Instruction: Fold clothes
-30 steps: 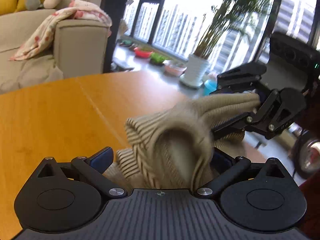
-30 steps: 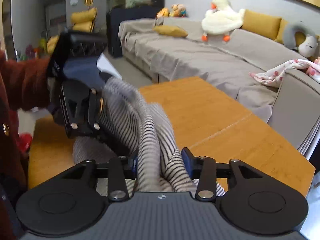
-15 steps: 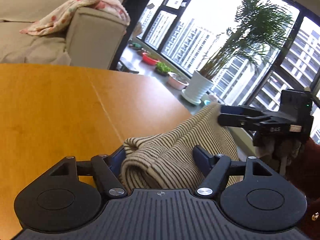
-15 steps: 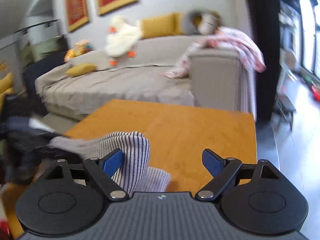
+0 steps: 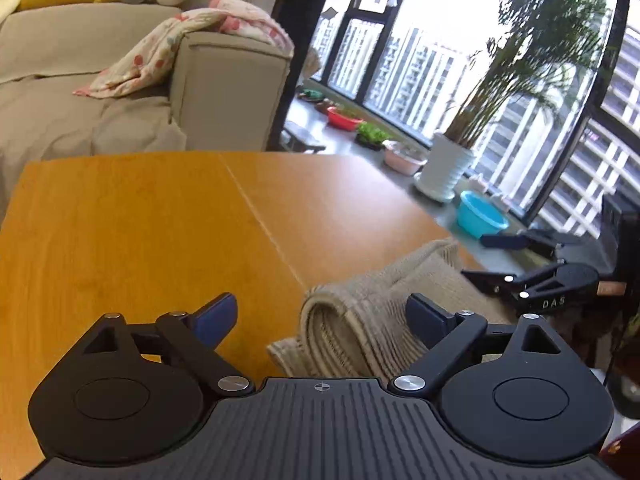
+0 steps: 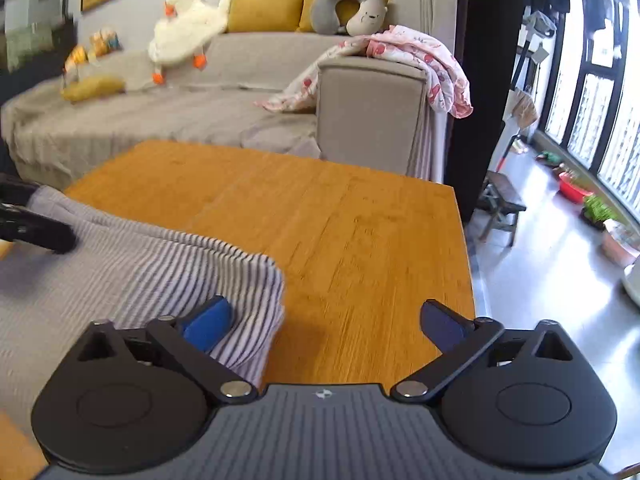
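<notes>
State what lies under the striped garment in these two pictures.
The striped garment lies on the orange wooden table, visible all round it. Whatever sits beneath the folded cloth itself is covered and cannot be seen.

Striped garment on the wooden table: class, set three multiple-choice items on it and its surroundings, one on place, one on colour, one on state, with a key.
1. Where does the striped garment lie?
A. On the sofa
B. On the wooden table
C. On the floor

2. What colour is the basin by the window?
A. Light blue
B. Yellow
C. Black

3. How do the right gripper jaws stand?
A. Clamped on the garment
B. Shut on nothing
C. Wide apart, gripping nothing

Key: 1 B, the cloth rests on the orange tabletop. 2 A, it shows light blue beside the white plant pot. 3 C, the jaws are opening, with bare table showing between them and the garment's edge only near one pad.
</notes>
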Demonstrator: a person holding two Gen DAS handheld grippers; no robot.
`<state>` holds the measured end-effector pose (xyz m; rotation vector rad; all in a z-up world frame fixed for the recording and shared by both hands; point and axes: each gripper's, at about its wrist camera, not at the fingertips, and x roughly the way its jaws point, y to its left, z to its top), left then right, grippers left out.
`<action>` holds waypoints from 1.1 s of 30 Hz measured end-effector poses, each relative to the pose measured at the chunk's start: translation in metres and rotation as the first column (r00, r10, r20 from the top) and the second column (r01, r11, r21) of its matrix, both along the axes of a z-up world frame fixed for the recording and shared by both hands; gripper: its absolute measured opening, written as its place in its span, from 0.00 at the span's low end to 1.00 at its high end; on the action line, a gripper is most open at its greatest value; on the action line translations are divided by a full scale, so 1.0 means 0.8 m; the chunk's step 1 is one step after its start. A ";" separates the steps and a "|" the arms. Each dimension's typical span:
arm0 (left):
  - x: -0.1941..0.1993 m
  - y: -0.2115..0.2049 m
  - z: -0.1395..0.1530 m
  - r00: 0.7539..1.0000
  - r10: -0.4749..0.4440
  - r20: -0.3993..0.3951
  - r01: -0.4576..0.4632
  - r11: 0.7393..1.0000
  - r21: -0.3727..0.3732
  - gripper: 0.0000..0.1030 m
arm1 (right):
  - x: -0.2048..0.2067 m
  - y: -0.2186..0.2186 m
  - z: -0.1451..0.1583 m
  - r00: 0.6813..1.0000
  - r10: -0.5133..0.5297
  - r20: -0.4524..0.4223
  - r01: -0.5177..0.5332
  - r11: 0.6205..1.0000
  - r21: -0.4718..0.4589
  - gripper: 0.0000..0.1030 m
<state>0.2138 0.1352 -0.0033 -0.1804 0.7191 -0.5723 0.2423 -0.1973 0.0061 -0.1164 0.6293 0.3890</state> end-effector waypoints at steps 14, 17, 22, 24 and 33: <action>0.005 -0.031 0.012 0.997 -0.076 0.017 0.074 0.995 0.070 0.51 | 0.025 0.029 0.041 0.996 0.068 0.050 -0.076 0.977 0.199 0.38; 0.013 -0.027 -0.009 0.999 -0.051 -0.019 0.052 0.996 0.068 0.60 | 0.052 0.040 0.000 0.998 0.023 -0.064 -0.015 0.992 0.123 0.38; 0.007 -0.021 0.022 0.998 -0.042 0.049 0.037 0.994 0.107 0.74 | 0.053 0.020 -0.005 0.991 -0.020 -0.132 0.047 0.978 0.201 0.44; 0.002 -0.015 0.041 0.994 -0.059 0.094 0.051 0.995 0.088 0.79 | 0.033 0.005 0.005 0.989 -0.006 -0.151 0.042 0.971 0.234 0.53; 0.028 -0.036 0.012 0.986 -0.169 0.008 0.170 0.985 -0.020 0.93 | -0.055 -0.051 -0.011 0.883 0.164 -0.439 0.065 0.885 0.461 0.86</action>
